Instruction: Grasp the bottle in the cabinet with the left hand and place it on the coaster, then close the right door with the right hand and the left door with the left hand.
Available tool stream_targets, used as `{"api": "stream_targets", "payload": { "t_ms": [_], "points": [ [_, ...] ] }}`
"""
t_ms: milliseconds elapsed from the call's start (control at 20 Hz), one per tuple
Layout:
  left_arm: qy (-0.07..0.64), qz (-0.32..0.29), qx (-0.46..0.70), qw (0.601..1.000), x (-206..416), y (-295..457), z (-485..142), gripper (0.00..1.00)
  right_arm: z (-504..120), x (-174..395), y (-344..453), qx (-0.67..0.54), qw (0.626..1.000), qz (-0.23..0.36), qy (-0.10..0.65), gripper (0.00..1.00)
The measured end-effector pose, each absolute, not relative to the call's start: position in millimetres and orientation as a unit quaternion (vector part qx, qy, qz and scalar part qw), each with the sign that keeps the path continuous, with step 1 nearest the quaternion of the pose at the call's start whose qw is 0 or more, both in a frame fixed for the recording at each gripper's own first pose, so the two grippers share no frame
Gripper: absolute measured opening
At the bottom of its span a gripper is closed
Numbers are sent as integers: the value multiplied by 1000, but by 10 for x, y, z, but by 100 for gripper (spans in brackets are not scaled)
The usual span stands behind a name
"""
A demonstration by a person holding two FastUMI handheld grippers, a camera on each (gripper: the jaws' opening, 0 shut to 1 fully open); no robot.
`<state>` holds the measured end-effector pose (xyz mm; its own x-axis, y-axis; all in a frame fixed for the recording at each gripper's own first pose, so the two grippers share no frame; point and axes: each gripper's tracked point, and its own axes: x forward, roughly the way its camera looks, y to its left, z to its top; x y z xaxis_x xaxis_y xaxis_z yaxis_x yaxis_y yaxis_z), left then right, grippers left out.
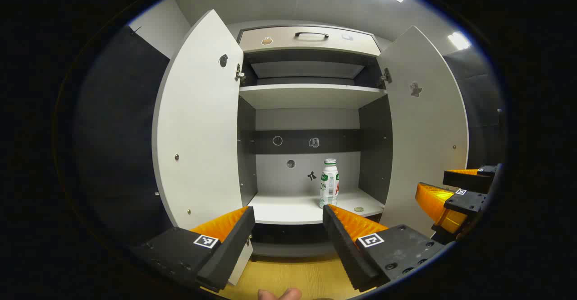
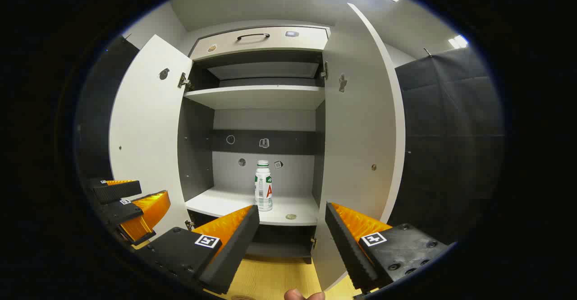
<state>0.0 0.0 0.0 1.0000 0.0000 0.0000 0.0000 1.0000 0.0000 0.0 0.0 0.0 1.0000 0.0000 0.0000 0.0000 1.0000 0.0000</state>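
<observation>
Cabinet [image 1: 311, 94]: both doors stand wide, left door [image 1: 198, 124] and right door [image 1: 426, 124]; neither closing step appears begun.
Bottle [image 1: 329, 182]: upright on the lower shelf [image 1: 288, 207], right of centre, ungrasped; the task looks to be at its start.
Coaster: possibly the small disc [image 1: 359, 209] just beside the bottle; uncertain.
Left gripper [image 1: 288, 234]: jaws spread, empty, short of the shelf.
Right gripper [image 2: 292, 234]: jaws spread, empty, touching nothing.
</observation>
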Motion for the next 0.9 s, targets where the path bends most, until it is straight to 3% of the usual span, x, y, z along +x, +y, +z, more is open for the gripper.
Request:
{"api": "stream_targets", "payload": {
  "t_ms": [900],
  "points": [
    [2,-7,-1,1000,52,-136,-7,96,53,1,-85,10,1000,-4,-7,97]
  ]
}}
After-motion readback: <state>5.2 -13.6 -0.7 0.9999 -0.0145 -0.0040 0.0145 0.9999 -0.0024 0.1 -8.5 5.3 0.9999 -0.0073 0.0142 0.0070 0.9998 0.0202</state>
